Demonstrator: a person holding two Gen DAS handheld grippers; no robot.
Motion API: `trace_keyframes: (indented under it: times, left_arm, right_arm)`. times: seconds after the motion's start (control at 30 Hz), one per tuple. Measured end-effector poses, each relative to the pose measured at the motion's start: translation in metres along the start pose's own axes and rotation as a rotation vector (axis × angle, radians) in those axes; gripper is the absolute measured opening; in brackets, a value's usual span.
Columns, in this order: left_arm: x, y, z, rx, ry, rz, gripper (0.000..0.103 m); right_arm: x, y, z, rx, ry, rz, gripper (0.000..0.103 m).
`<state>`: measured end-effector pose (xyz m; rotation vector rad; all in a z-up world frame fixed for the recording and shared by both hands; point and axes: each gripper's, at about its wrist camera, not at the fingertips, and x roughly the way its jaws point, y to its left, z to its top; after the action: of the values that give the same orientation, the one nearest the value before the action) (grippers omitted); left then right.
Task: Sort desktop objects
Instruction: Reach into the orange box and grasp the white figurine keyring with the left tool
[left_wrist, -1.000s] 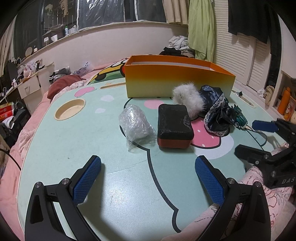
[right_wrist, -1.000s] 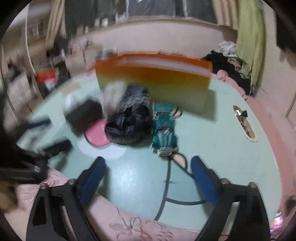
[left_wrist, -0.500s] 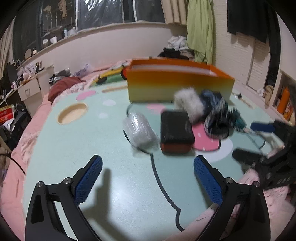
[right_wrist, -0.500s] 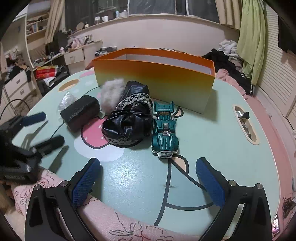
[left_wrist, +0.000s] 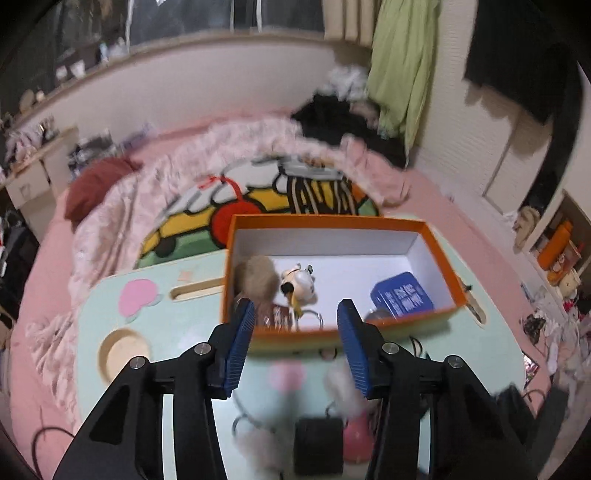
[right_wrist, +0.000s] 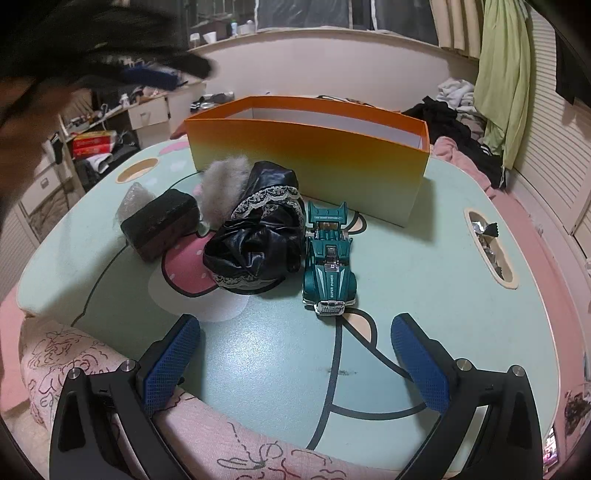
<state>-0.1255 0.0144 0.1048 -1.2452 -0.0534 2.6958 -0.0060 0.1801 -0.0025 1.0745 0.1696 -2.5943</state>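
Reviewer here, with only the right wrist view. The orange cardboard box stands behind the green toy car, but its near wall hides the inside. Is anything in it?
Observer: Yes. The left wrist view looks down into the orange cardboard box, and a blue rectangular tin lies near its right end.
Operator: Anything at the other end?
Observer: A brown fluffy pompom sits against the left wall.
Operator: And in between?
Observer: A small white and black figurine, just right of the pompom.
Operator: Is the left gripper carrying something?
Observer: I see nothing between its fingers. The left gripper is above the box's near wall, and its jaws are closing.
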Motion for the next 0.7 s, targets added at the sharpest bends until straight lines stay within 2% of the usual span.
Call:
trace_keyframes:
  times: [0.1,0.2,0.27,0.37,0.4,0.43,0.57,0.63,0.7]
  left_arm:
    - [0.042,-0.006,0.022,-0.013,0.11,0.043,0.048]
    - [0.069,-0.014,0.032,0.014,0.168,0.072,0.048]
    - [0.089,-0.02,0.036,0.037,0.218,0.126,0.048]
    - [0.121,-0.026,0.031,0.122,0.331,0.157,0.048]
    - [0.129,-0.029,0.027,0.152,0.364,0.161,0.042]
    - [0.131,-0.028,0.026,0.14,0.354,0.151,0.039]
    - [0.126,-0.02,0.025,0.087,0.327,0.097,0.038]
    - [0.111,-0.013,0.024,0.051,0.27,0.037,0.038]
    - [0.076,-0.006,0.025,0.009,0.151,-0.04,0.038]
  right_arm:
    - [0.0,0.001,0.0,0.0,0.0,0.0,0.103]
    - [0.0,0.001,0.0,0.001,0.0,-0.002,0.103]
    - [0.0,0.001,0.0,0.001,0.0,-0.001,0.103]
    - [0.0,0.001,0.0,0.001,0.0,-0.001,0.103]
    - [0.0,0.002,0.0,0.001,0.0,-0.002,0.103]
    - [0.0,0.002,0.0,0.001,0.001,-0.001,0.103]
    - [0.001,0.002,0.001,0.001,0.001,0.001,0.103]
    - [0.0,0.001,0.001,0.003,0.001,0.001,0.103]
    - [0.0,0.001,0.001,0.003,0.002,0.001,0.103]
